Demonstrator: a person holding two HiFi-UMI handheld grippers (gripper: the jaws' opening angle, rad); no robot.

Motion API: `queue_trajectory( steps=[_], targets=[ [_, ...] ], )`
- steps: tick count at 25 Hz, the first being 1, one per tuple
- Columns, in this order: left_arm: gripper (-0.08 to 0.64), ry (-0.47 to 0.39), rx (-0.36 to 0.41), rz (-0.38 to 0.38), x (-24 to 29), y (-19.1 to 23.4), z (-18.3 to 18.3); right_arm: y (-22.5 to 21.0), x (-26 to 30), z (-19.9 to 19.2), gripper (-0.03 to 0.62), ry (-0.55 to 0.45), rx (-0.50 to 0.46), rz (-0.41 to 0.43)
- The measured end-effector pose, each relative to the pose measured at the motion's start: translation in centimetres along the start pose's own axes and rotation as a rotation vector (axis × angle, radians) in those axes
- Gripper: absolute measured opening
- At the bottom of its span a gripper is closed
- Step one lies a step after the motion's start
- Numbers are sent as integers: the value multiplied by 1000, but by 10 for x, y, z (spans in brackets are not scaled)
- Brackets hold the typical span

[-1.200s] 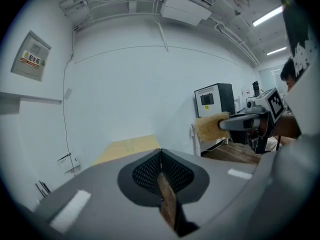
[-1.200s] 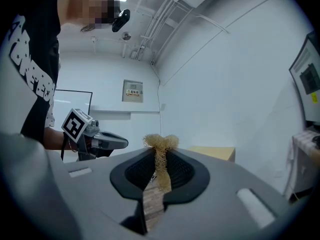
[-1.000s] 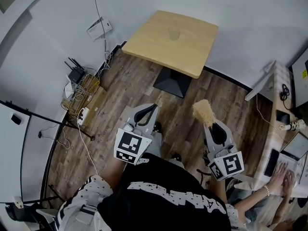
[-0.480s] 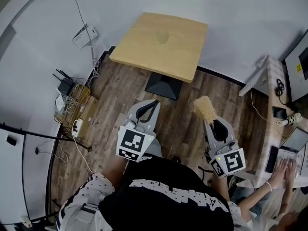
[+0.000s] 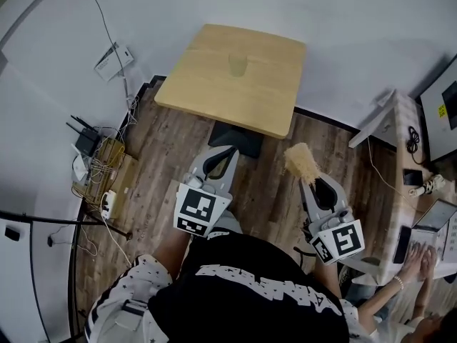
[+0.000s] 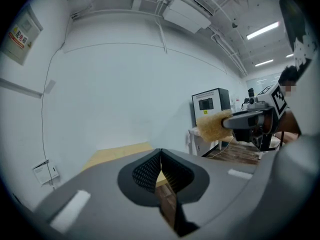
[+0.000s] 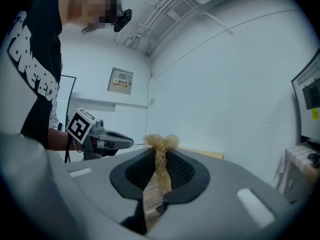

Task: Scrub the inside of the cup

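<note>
The right gripper (image 7: 159, 152) has its jaws clamped on a straw-coloured, fibrous scrubbing pad (image 7: 161, 143). The pad's frayed tuft sticks up past the fingertips, and a thinner strand runs down between the ribbed pads. The left gripper (image 6: 160, 152) has its jaws pressed together with nothing in them. Only a sliver of table and floor shows through the slit between them. In the head view both grippers are held out in front of the person's black printed shirt (image 5: 250, 291). They sit side by side but apart, above the dark wood-plank floor (image 5: 275, 191) and short of the table's near edge.

The small clear glass cup (image 5: 238, 66) stands upright near the middle of the light wooden square tabletop (image 5: 203, 88). It is well apart from both grippers. It lies roughly straight ahead of the left one, and ahead and to the left of the pad-holding right one. Neither gripper view shows the cup clearly enough to pick it out, and whether anything is in it cannot be told.

As a judgement, the scrubbing itself has not begun. The only step in place is the pad gripped and ready. Closing the gap to the table is left to do. The empty left gripper will probably need to open to steady the cup. Then the tuft has to go down through the rim and work around the inner wall and bottom.
</note>
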State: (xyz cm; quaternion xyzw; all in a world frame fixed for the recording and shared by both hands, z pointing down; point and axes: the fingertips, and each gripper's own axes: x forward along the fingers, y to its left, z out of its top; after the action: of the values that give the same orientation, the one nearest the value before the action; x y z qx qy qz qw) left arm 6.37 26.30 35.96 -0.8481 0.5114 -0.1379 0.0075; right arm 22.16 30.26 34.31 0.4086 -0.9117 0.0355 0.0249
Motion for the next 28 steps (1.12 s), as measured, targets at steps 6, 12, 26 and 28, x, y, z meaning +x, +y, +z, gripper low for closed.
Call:
queue_trajectory(
  steps=[6,12,26,28],
  targets=[
    [3,-8,-8,-30,24,37,1,-6,39,7,67,10,-6,-28],
    [6,-12,-7,-59,42,77,0,-10,81,12,67,13,3,-64],
    [25,-23,-65,-145,71,159,-20,6,166,23,67,66,-19,-134],
    [25,-26,-75,-153,72,169,-23,8,175,25,67,71,-26,-146]
  ],
)
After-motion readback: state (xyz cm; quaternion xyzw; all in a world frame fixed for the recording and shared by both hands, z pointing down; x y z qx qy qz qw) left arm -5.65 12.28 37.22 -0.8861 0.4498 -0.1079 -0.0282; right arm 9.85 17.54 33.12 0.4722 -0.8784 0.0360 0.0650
